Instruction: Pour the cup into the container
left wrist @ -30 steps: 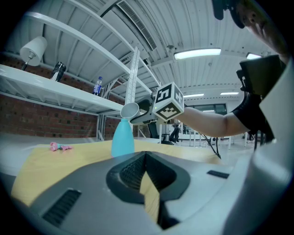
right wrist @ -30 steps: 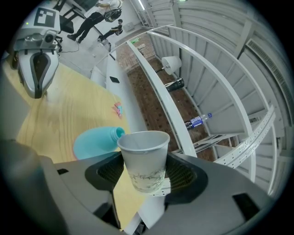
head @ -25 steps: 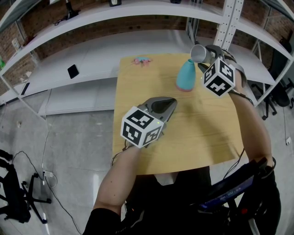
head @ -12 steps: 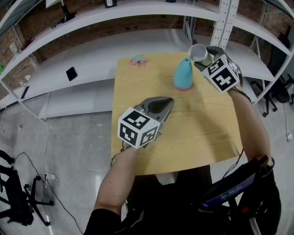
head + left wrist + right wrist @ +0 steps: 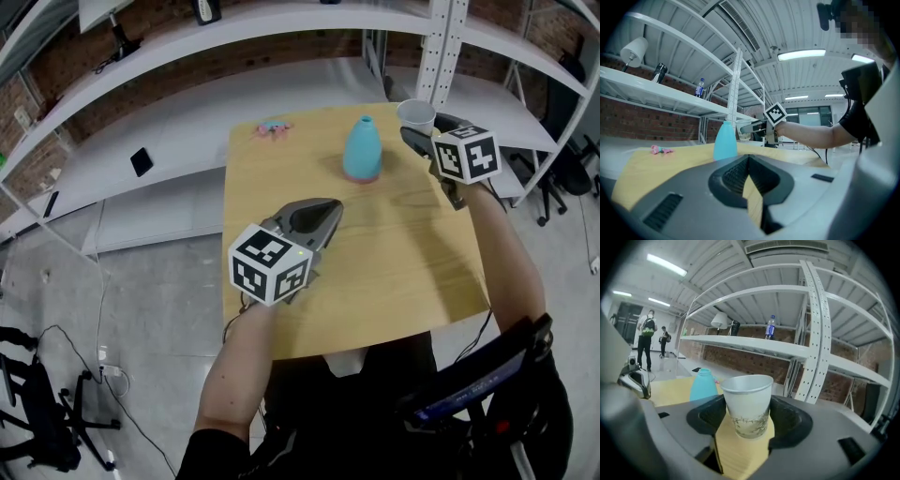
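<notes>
The right gripper [image 5: 422, 127] is closed on a white paper cup [image 5: 746, 401]. Its two dark pads press on opposite sides of the cup's lower half, where a faint plant print runs round the wall. The cup stands upright with its mouth up. Its contents cannot be seen, and whether its base touches the wooden table [image 5: 375, 272] cannot be told. In the head view the cup sits at the far right corner of the table, near the light-blue container [image 5: 362, 150] and to its right, not touching it. The container is a cone-shaped bottle with a narrow open neck, standing upright on the table toward the far edge. The left gripper [image 5: 323, 208] is held over the near left part of the table, well apart from the container. Its jaws are together at the tips with nothing between them. A small pink object [image 5: 272, 128] lies at the far left corner of the table. A black phone [image 5: 141, 161] lies on the white shelf [image 5: 187, 122] beyond the table.
</notes>
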The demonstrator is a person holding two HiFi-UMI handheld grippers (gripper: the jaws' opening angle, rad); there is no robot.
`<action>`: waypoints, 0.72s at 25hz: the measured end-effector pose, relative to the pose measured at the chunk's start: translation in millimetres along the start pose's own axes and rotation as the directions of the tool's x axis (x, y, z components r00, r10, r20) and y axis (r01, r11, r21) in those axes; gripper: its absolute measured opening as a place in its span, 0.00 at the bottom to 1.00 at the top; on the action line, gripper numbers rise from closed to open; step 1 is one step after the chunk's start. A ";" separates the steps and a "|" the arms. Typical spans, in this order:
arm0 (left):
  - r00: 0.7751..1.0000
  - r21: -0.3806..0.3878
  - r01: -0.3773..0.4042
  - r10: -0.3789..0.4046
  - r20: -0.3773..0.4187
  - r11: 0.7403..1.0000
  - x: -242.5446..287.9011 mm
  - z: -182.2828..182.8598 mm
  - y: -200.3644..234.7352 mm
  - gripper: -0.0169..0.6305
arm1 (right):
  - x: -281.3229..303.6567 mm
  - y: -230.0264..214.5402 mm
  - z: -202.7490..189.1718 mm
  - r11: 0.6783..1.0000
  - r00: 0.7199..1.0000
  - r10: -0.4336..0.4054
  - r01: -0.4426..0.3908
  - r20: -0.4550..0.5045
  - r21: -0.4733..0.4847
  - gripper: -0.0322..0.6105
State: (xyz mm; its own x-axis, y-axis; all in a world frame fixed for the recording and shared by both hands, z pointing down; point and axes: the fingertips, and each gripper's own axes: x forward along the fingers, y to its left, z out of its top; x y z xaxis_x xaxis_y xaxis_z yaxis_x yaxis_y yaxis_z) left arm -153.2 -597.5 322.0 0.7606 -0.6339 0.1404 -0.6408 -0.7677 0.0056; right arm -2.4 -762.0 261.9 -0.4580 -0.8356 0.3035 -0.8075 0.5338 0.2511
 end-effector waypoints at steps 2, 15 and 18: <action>1.000 0.000 -0.001 0.001 0.000 1.000 -0.3 0.1 0.0 0.03 | -1.2 -5.9 -11.2 0.998 1.000 0.006 -0.007 0.008 0.070 0.51; 1.000 0.000 -0.003 0.003 -0.001 1.000 -0.1 -0.2 0.0 0.03 | 2.5 -17.6 -72.4 0.973 0.998 0.033 -0.019 -0.055 0.232 0.51; 1.000 -0.001 -0.003 0.003 -0.002 1.000 0.3 0.3 -0.7 0.03 | 2.8 -15.5 -77.6 0.968 0.997 0.045 -0.030 -0.057 0.248 0.51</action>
State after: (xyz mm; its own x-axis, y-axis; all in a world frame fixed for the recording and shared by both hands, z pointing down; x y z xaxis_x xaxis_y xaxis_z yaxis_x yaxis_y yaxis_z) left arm -152.5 -597.2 321.7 0.7584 -0.6361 0.1421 -0.6433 -0.7656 0.0061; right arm 37.6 -762.5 330.2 -0.4722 -0.8020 0.3660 -0.8604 0.5096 0.0066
